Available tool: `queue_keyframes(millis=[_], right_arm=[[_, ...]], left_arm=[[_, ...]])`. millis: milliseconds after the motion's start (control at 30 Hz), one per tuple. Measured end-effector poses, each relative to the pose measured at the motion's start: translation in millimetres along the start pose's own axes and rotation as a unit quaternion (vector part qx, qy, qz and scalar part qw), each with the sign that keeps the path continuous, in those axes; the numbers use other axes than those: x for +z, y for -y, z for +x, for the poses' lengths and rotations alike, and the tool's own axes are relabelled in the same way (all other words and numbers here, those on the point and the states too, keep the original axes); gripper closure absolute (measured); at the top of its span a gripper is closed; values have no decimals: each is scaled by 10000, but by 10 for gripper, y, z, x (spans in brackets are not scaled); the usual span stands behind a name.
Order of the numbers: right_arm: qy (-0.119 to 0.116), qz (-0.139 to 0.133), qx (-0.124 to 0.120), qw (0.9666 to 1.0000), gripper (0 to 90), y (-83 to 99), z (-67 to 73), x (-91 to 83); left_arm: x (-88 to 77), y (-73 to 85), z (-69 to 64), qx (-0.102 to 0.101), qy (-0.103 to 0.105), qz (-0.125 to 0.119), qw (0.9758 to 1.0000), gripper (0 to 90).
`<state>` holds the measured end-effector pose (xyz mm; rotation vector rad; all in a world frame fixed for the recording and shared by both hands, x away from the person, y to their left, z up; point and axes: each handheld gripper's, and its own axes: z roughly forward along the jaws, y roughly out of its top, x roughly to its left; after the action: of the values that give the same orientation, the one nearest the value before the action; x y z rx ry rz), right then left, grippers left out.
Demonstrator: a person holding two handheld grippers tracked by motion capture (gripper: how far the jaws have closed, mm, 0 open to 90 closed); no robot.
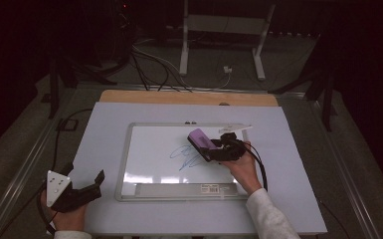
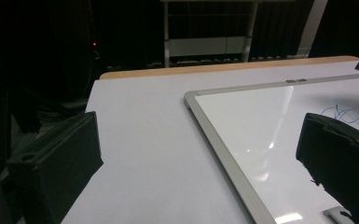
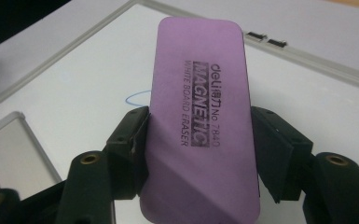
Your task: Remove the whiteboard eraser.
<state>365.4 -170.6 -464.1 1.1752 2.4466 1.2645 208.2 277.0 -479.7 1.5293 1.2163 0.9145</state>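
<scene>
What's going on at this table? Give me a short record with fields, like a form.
Work in hand: wiping blue scribbles off a whiteboard
Tool: purple eraser, printed as a magnetic whiteboard eraser
Right gripper: jaws clamped on the eraser's two long sides, over the board beside the scribbles
Left gripper: jaws apart, nothing between them, at the table's near left edge, off the board
Board: lies flat on a pale table, silver frame
Marks left: blue scribbles near the board's middle
</scene>
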Motion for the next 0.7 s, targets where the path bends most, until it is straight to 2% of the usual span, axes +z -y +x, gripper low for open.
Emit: queue_keyframes(millis=[433,700], right_arm=[[-171,167,-274,9993,411,59,179,120],[-224,279,-426,9985,411,87,240,162]], left_arm=[[-11,-5,-3,14,-19,-26,10000,7],[-13,-7,-8,16,-22,-32,10000,7]])
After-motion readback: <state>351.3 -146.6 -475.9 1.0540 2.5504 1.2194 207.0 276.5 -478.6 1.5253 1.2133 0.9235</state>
